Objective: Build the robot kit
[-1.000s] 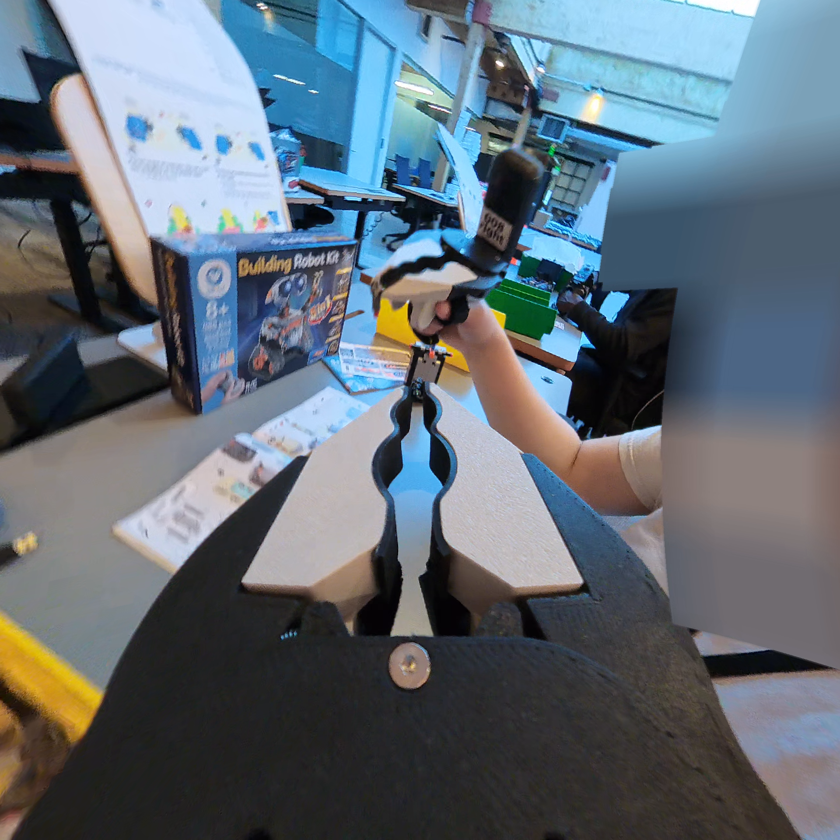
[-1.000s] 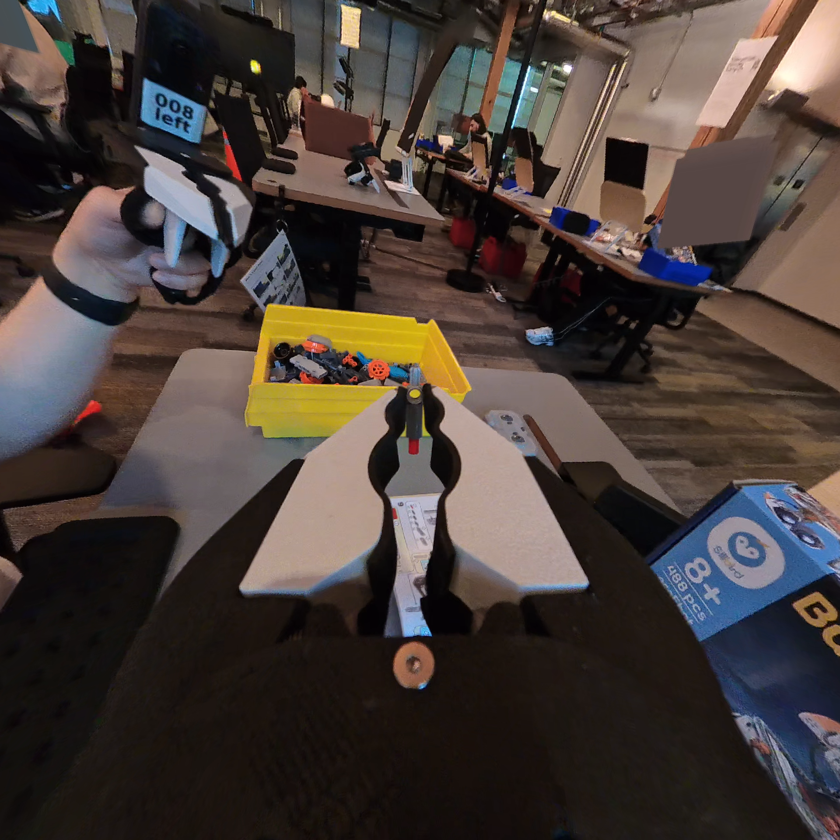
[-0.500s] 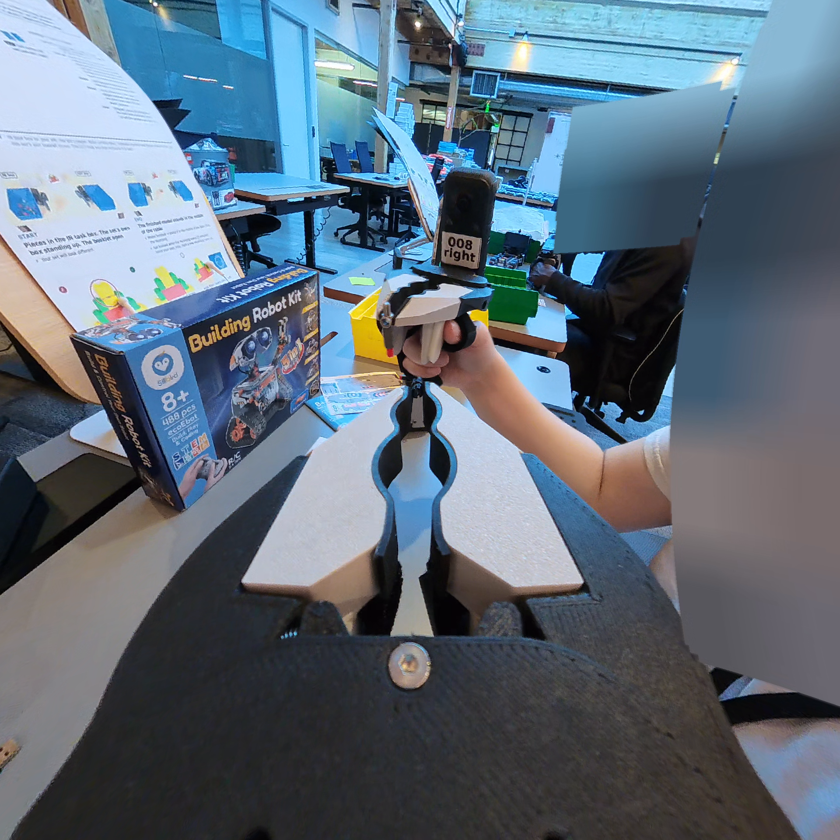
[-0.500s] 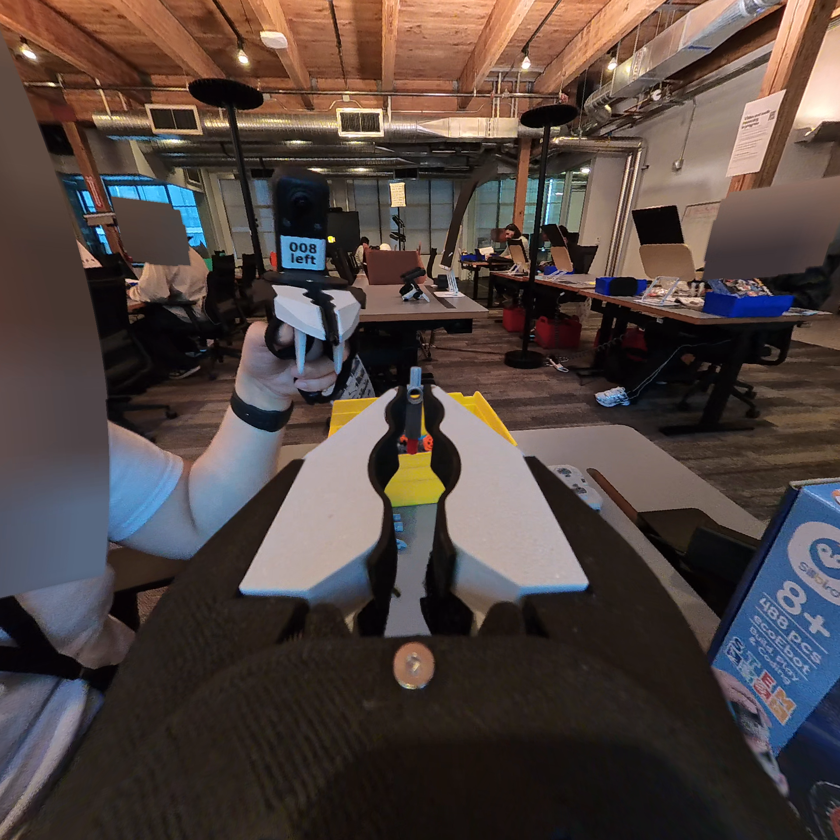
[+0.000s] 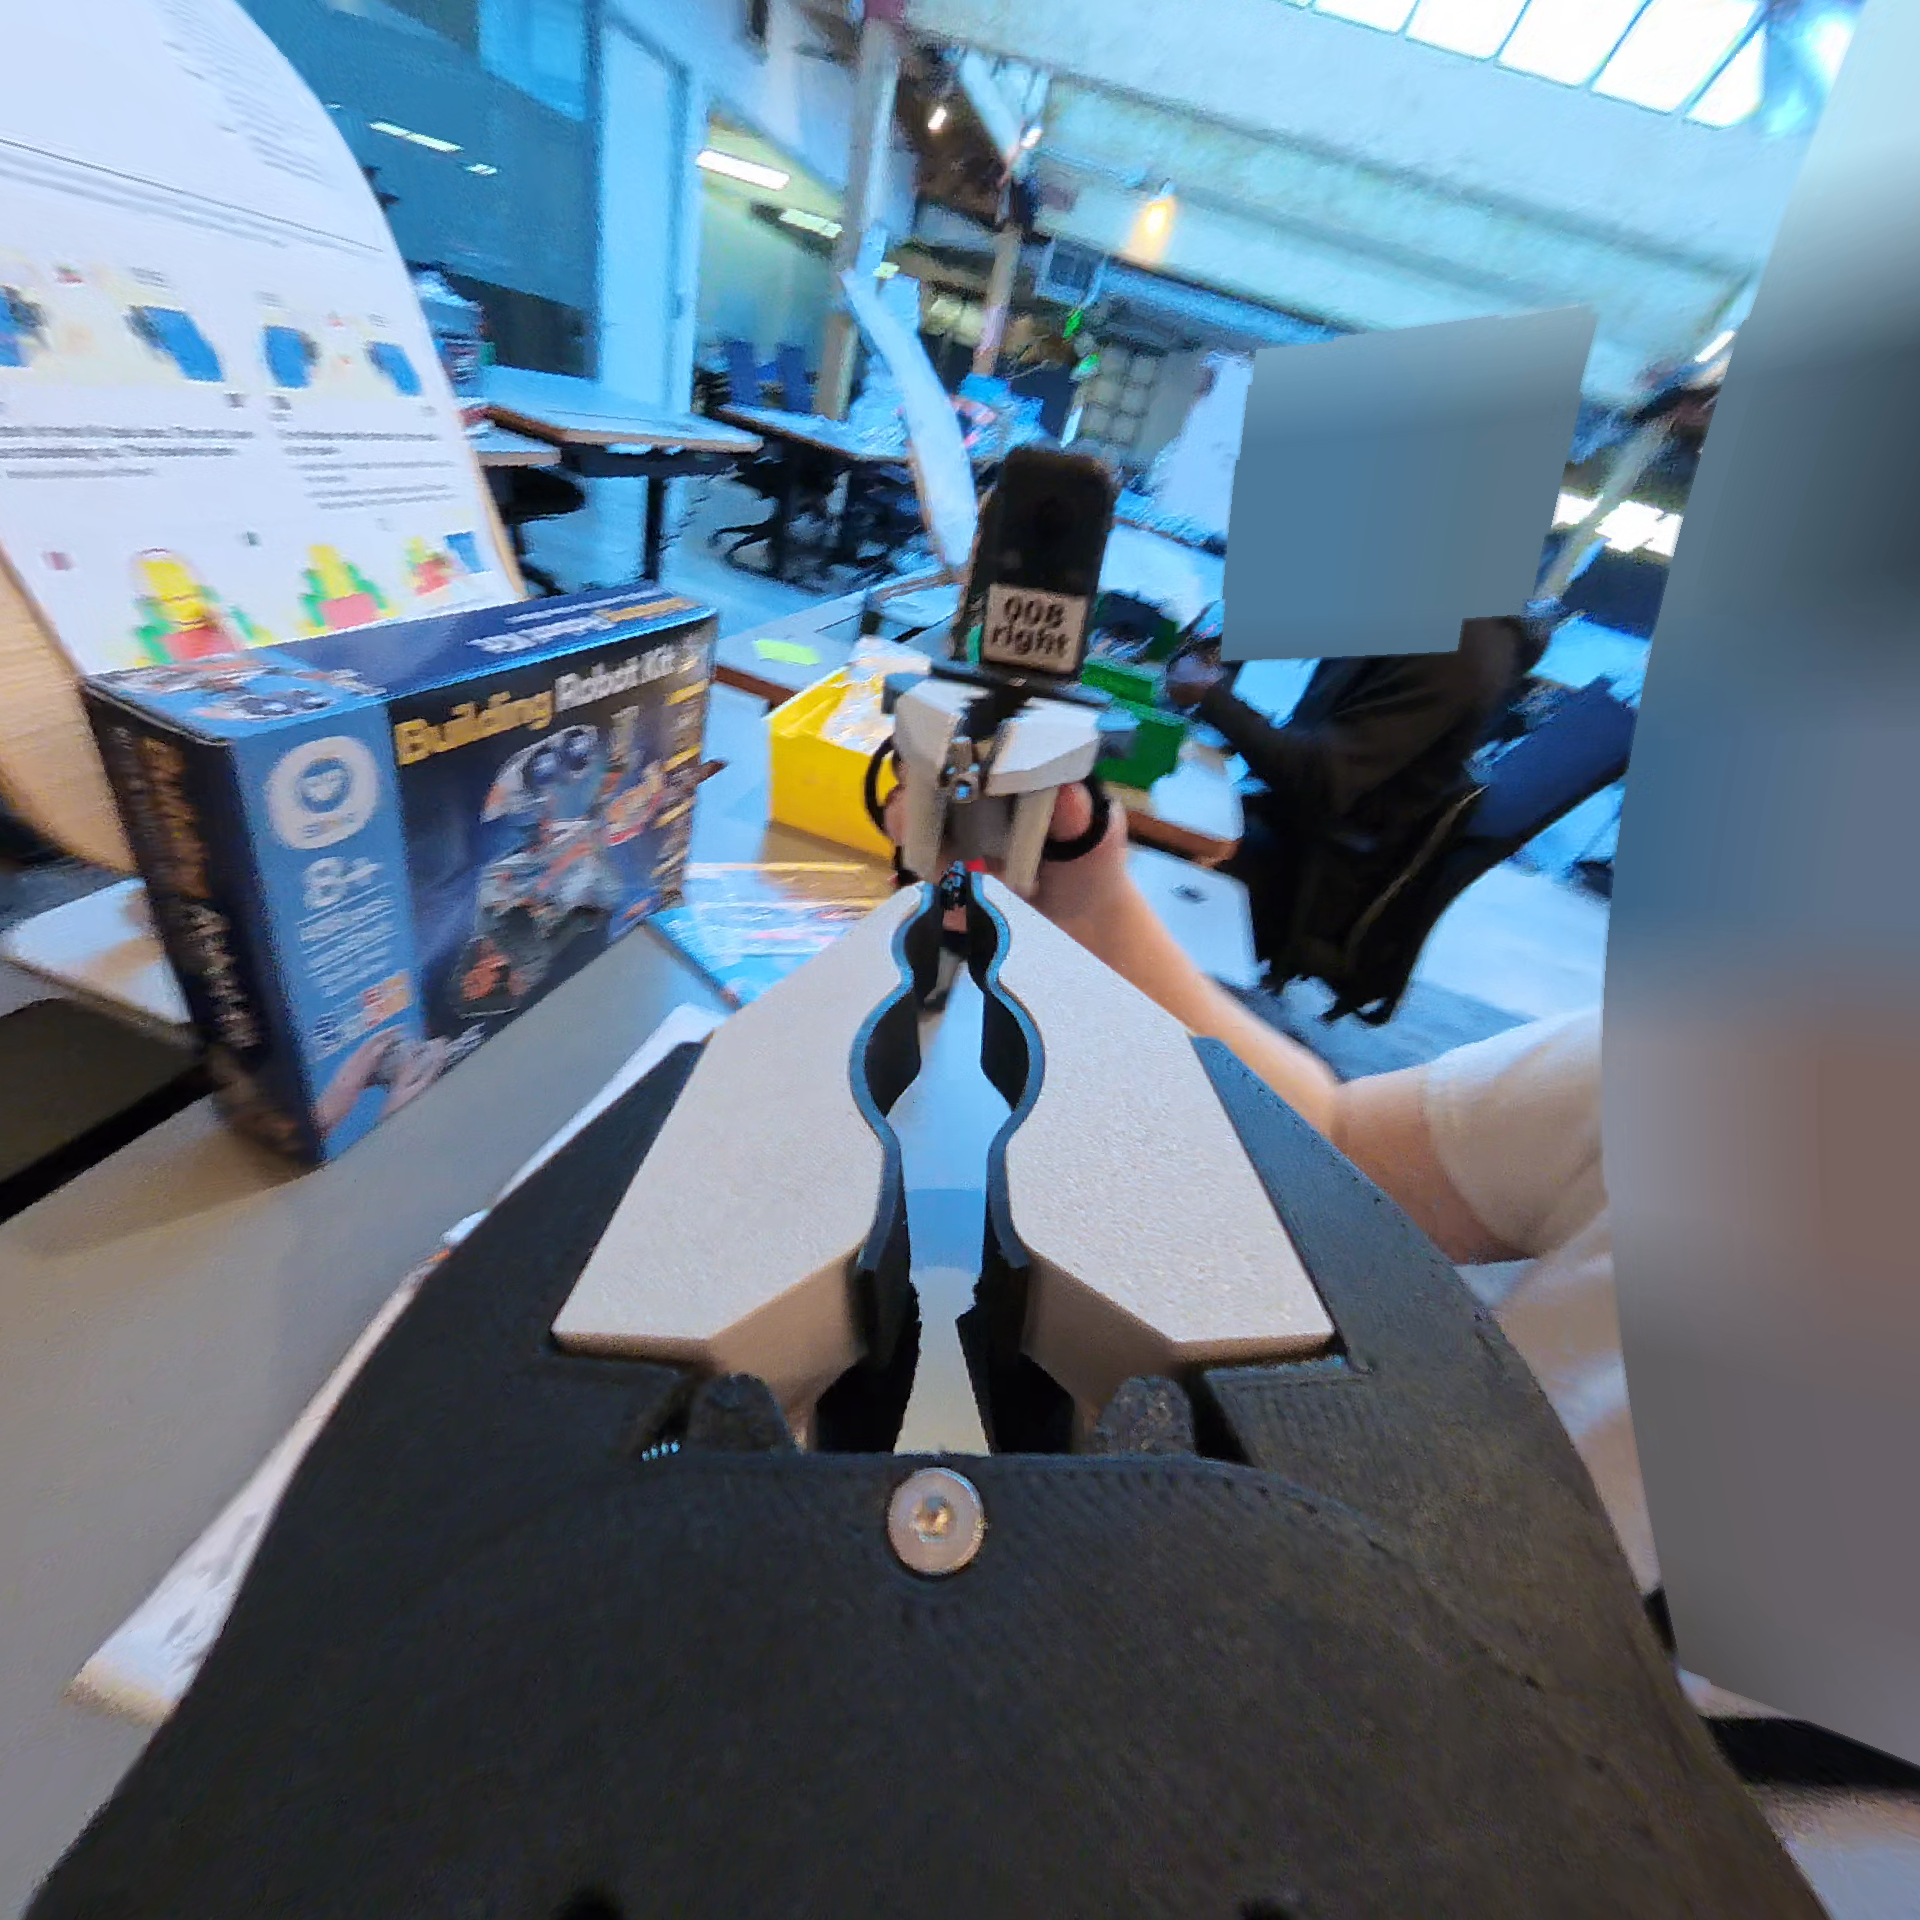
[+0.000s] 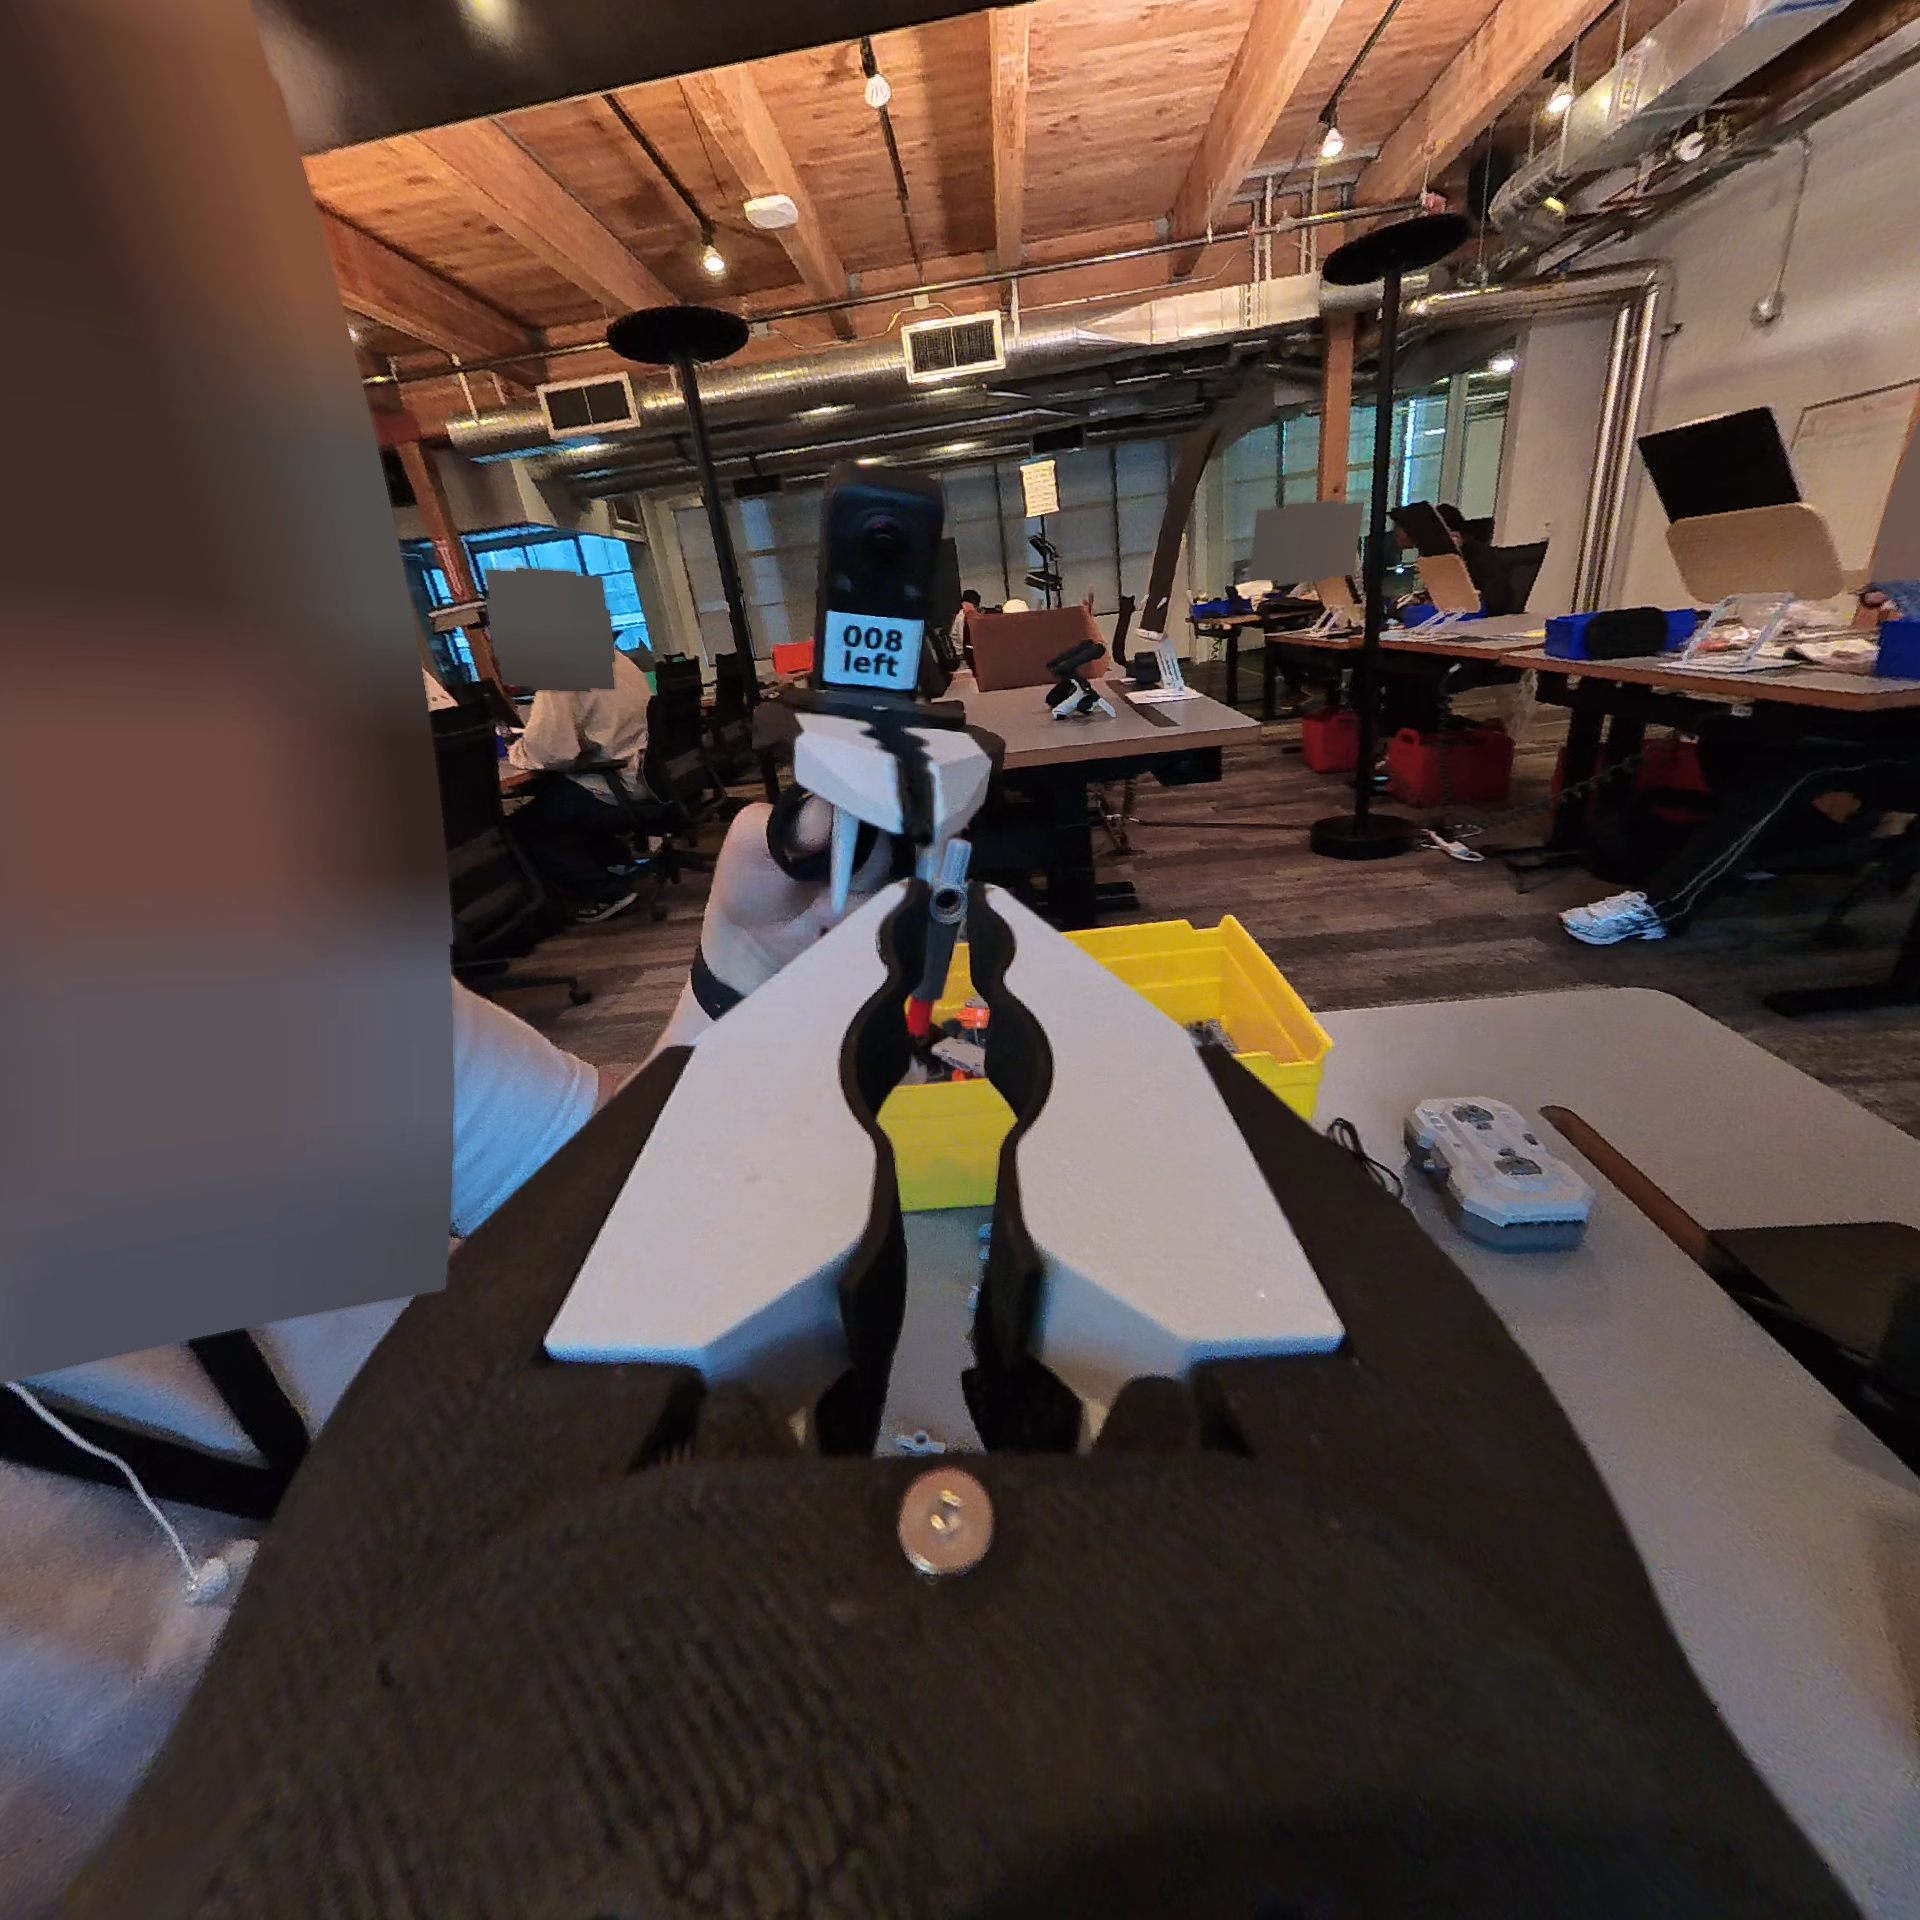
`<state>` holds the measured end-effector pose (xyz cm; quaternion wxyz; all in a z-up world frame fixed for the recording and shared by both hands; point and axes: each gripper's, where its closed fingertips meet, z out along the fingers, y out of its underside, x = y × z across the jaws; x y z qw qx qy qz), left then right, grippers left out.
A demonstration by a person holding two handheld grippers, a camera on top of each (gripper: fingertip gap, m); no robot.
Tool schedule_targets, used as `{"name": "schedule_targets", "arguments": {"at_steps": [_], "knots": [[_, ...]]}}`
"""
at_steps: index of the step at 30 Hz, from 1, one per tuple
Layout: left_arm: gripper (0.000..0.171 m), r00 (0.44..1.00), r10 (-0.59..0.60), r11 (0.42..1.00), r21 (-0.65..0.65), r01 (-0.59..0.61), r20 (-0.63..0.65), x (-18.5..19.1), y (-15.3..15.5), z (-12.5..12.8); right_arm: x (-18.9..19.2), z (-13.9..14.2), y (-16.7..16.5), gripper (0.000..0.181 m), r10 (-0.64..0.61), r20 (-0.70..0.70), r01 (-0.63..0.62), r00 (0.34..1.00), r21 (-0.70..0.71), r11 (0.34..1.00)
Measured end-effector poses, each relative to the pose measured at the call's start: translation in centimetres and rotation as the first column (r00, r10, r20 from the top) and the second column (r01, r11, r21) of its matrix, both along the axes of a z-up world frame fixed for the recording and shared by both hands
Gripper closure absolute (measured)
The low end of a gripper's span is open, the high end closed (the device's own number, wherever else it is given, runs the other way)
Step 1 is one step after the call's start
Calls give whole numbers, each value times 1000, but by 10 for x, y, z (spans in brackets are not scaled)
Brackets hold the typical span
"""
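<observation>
My left gripper (image 5: pixel 951 912) is shut on a small black part (image 5: pixel 951 891) with a red bit at its top, pinched at the fingertips. My right gripper (image 6: pixel 943 916) is shut on a thin grey rod (image 6: pixel 940 935) with a red lower end, which stands tilted between the tips. Both grippers are held up in the air, facing each other tip to tip and close together. The right gripper (image 5: pixel 971 784) shows just beyond the left one's tips. The left gripper (image 6: pixel 914 821) shows just beyond the rod. Each is held by a hand.
A blue kit box (image 5: pixel 416 831) stands on the grey table (image 6: pixel 1662 1455) before a leaning instruction board (image 5: pixel 208 364). A yellow bin (image 6: pixel 1195 987) holds several small parts. A grey remote (image 6: pixel 1496 1174) lies at the right. Other desks and seated people are behind. There is about 5 cm between the tips of the two grippers.
Both grippers have risen from above the table and turned to face each other, and now stand closer. The grey rod now tilts in the right gripper. Both stayed shut.
</observation>
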<state>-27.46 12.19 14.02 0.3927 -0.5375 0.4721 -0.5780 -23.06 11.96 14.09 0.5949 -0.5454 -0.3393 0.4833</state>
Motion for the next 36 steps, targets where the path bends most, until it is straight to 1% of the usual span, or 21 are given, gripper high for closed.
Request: {"name": "schedule_targets", "arguments": {"at_steps": [2,4,7,9,12,16,22,26,36], "knots": [[170,1000,0,999,32,1,-15,3,-5,-2,-4,0,-1,174,14,-5,-14,1000,-7,1000],[170,1000,-8,999,38,8,-3,4,-10,1,-7,1,-3,174,25,-9,-25,1000,-7,1000],[170,1000,17,998,58,-18,19,2,-9,5,-10,5,-7,175,38,-28,-38,999,4,999],[170,999,20,998,51,-22,46,2,-9,9,-11,7,-8,175,37,-30,-37,999,15,999],[170,997,17,999,48,-21,75,4,-11,13,-10,14,-11,175,50,-70,-49,996,14,999],[170,995,15,999,38,-18,94,5,-13,16,-9,15,-11,175,66,-95,-67,993,-17,998],[170,993,-25,1000,-11,27,116,8,-18,18,-18,12,-11,175,171,-179,-189,969,-84,978],[170,992,-49,998,-27,52,113,14,-23,15,-27,11,-14,175,206,-191,-227,960,-95,969],[170,991,-56,998,-32,61,123,12,-26,18,-30,16,-17,175,196,-198,-212,960,-66,975]]}}
